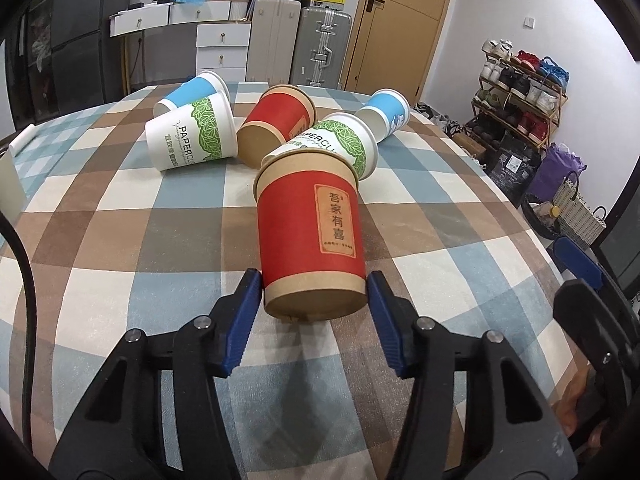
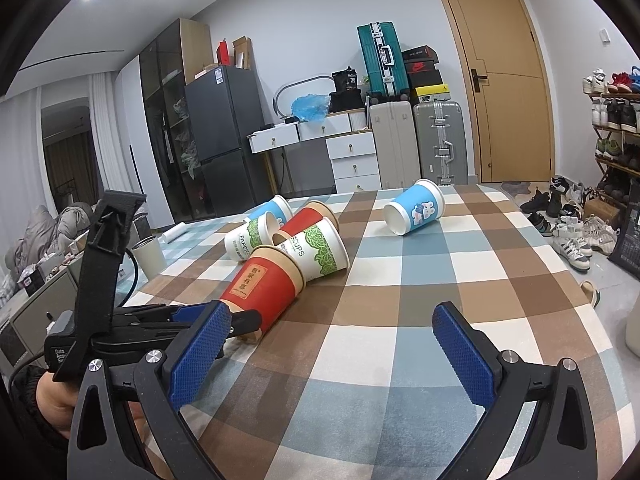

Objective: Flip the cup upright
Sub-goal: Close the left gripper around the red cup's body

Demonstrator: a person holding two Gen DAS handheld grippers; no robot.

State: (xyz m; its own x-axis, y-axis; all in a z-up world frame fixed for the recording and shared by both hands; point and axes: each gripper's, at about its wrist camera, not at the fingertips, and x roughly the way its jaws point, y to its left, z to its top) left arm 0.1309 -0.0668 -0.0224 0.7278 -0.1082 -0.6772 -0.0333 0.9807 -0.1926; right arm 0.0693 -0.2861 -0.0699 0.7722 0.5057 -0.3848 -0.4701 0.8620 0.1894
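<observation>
A red paper cup (image 1: 310,232) with a brown label lies on its side on the checked tablecloth (image 1: 120,240), base toward me. My left gripper (image 1: 315,286) has its blue pads touching both sides of the cup's base. In the right wrist view the same cup (image 2: 264,288) lies at the left with the left gripper's fingers (image 2: 240,322) at its base. My right gripper (image 2: 332,344) is open and empty above the cloth, to the right of the cup.
Several other cups lie on their sides behind: a white-green cup (image 1: 188,136), a second white-green cup (image 1: 340,144), a red cup (image 1: 276,124), a blue cup (image 1: 196,88) and a blue cup (image 1: 386,114) at the right. The right gripper (image 1: 580,264) shows at the right edge.
</observation>
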